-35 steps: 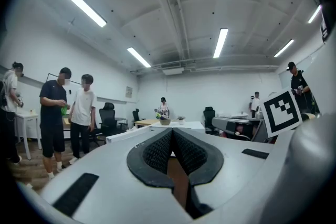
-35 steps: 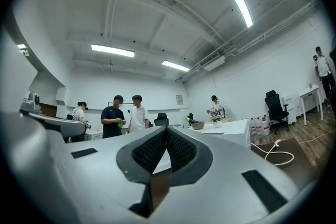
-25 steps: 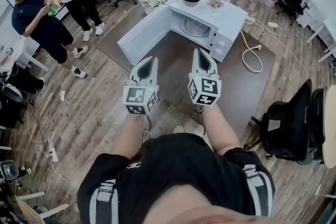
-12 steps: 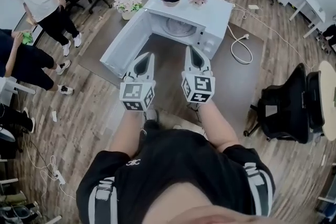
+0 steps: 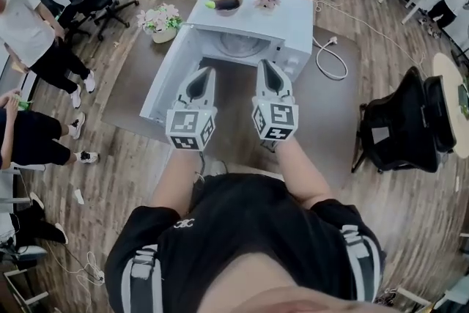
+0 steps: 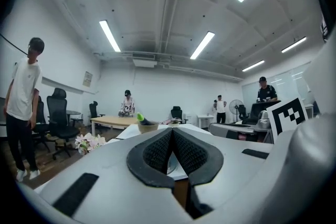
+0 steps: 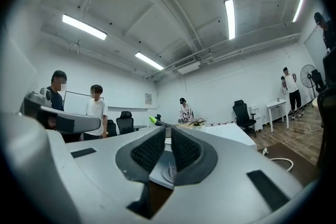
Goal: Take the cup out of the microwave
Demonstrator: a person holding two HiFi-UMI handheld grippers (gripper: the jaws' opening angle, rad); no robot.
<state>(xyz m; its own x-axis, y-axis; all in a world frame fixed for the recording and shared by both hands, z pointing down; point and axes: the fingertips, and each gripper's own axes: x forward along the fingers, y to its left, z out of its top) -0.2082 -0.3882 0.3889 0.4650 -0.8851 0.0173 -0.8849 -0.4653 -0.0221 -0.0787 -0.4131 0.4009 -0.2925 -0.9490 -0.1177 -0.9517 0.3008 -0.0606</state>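
Observation:
The white microwave stands on a brown table, its door swung wide open to the left. Inside, a round glass turntable shows. I cannot make out the cup in the head view; the right gripper view has only a faint glassy shape below the jaw tips. My left gripper and right gripper are side by side just in front of the opening, pointing level into it. Both are shut and empty, as the left gripper and right gripper show from their own views.
On top of the microwave sit a bowl holding a dark vegetable with a green tip and a small plant. A flower pot stands left of the door and a white cord lies right. A black chair is right; people stand left.
Both grippers have moved forward toward the open microwave, which now lies closer and more centred in the head view. Their jaws have stayed shut.

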